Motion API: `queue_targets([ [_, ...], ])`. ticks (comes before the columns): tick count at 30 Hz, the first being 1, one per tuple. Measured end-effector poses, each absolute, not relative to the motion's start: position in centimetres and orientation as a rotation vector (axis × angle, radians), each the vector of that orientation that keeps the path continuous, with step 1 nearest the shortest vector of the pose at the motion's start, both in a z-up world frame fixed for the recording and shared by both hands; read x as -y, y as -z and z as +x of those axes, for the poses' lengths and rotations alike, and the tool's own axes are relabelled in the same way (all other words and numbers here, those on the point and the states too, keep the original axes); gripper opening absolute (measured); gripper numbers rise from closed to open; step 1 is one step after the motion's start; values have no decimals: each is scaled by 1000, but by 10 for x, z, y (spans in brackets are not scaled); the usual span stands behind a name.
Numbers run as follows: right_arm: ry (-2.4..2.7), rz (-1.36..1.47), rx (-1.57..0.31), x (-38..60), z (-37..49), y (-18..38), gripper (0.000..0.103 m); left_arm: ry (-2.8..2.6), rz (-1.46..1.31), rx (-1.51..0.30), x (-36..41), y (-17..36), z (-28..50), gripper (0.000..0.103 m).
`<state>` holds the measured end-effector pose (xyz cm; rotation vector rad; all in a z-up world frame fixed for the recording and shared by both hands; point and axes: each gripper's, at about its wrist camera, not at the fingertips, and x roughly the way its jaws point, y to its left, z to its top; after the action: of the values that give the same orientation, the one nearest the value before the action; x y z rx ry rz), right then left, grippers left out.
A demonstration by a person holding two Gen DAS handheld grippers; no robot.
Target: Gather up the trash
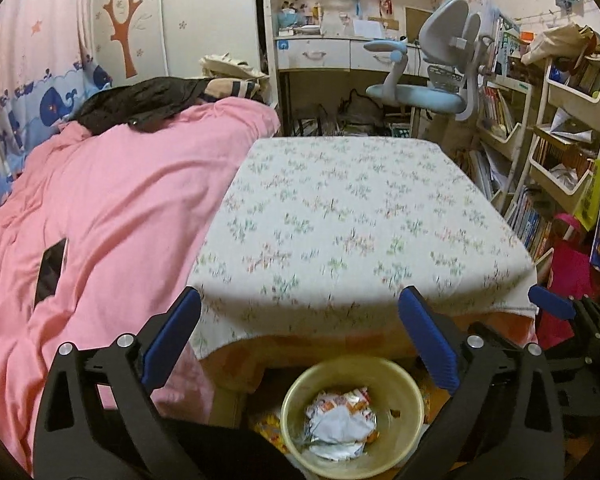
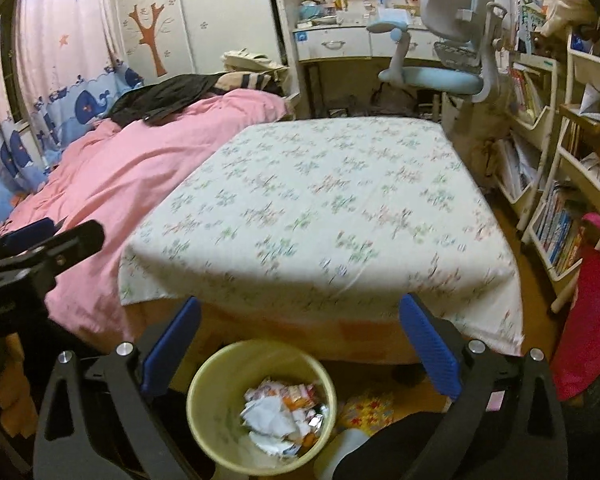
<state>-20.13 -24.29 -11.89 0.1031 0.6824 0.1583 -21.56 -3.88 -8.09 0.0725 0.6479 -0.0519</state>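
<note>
Trash point(image 1: 342, 424), crumpled white and orange wrappers, fills upright yellow bin point(image 1: 414, 402), mouth up; left gripper point(image 1: 300, 344) and right gripper point(image 2: 300, 346) gape wide, empty

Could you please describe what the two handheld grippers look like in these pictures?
Both look alike. The left gripper and the right gripper each have a matte black plastic frame with triangular cut-outs and round silver bolt heads at the pivots. Each carries two long, flat fingers faced with ribbed blue pads. No cables, labels or sleeves are visible.
</note>
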Motion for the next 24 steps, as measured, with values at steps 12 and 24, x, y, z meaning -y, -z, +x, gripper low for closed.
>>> queue_targets([
  [12, -43, 51, -563, 255, -136, 58, 95, 65, 8, -548, 47, 27, -134, 96],
  [24, 1, 12, -523, 256, -63, 54, 95, 34, -3, -501, 45, 12, -31, 96],
])
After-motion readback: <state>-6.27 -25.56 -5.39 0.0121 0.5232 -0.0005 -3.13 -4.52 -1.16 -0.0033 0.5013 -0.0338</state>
